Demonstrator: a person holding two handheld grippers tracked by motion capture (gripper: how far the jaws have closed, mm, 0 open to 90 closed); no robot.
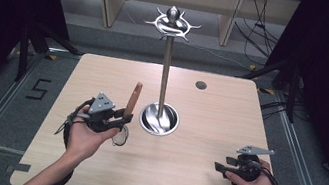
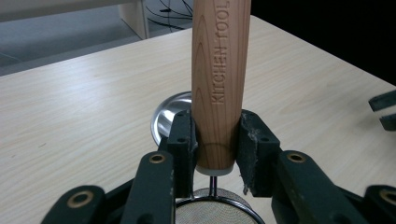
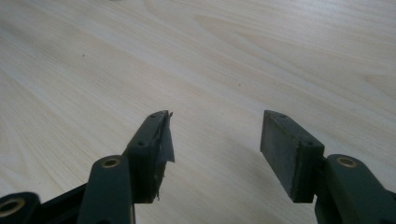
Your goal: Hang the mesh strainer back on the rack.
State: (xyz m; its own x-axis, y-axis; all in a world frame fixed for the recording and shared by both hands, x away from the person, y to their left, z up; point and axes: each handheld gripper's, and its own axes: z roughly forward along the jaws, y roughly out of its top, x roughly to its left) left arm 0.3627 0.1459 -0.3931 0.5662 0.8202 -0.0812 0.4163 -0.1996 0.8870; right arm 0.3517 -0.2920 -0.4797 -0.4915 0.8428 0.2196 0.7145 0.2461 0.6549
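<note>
Upright, the wooden handle (image 2: 217, 84) sits clamped in the left gripper (image 1: 118, 115).

I see the stand (image 1: 166, 72) rising upright from its round base (image 1: 159, 119) near the middle of the table (image 1: 198, 179). My left gripper (image 1: 124, 114) sits just left of that base, clamped on a handle (image 1: 134, 98) that tilts up beside the pole, a mesh sieve (image 2: 215, 212) below the jaws. My right gripper (image 1: 222, 164) hovers well apart at the near right, jaws spread over bare table
</note>
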